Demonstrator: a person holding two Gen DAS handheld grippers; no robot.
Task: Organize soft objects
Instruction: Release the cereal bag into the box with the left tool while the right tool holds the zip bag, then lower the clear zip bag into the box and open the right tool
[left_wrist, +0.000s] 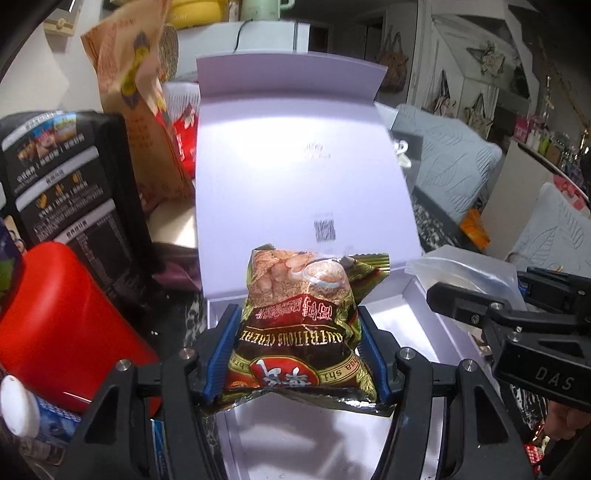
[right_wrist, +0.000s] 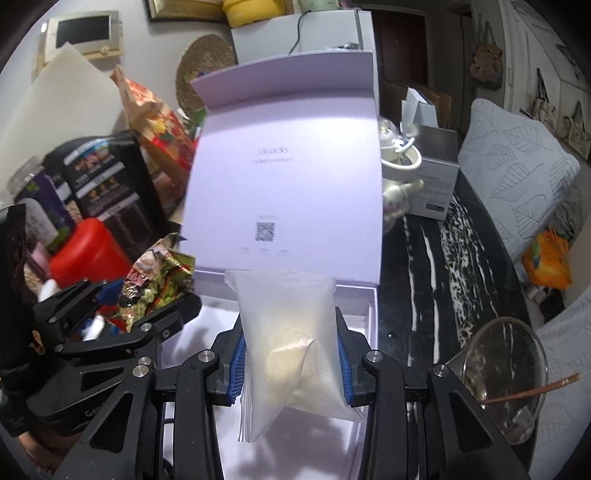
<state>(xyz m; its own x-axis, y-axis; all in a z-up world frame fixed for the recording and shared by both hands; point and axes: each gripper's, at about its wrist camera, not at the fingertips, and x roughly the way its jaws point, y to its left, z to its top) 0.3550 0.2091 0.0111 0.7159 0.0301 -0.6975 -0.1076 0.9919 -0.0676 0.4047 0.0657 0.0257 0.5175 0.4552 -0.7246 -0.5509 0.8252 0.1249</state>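
Observation:
My left gripper (left_wrist: 298, 314) is shut on a brown-and-gold cereal packet (left_wrist: 295, 310), its blue pads pressing both sides. The packet hangs over the near edge of an open lilac box (left_wrist: 413, 295) whose lid (left_wrist: 303, 166) stands upright behind it. My right gripper (right_wrist: 290, 325) is shut on a clear zip bag of pale powder (right_wrist: 291, 332), held above the same box (right_wrist: 371, 310). The right wrist view shows the left gripper (right_wrist: 129, 299) with the cereal packet (right_wrist: 155, 273) at the left. The right gripper's fingers (left_wrist: 458, 302) and the clear bag (left_wrist: 461, 271) show at the right of the left wrist view.
A red container (left_wrist: 66, 325), a black printed box (left_wrist: 74, 184) and a tall orange snack bag (left_wrist: 147, 110) crowd the box's left side. On the marbled table (right_wrist: 443, 277) to the right are a white figurine mug (right_wrist: 399, 173), a grey carton (right_wrist: 436, 177) and a glass bowl (right_wrist: 506, 376).

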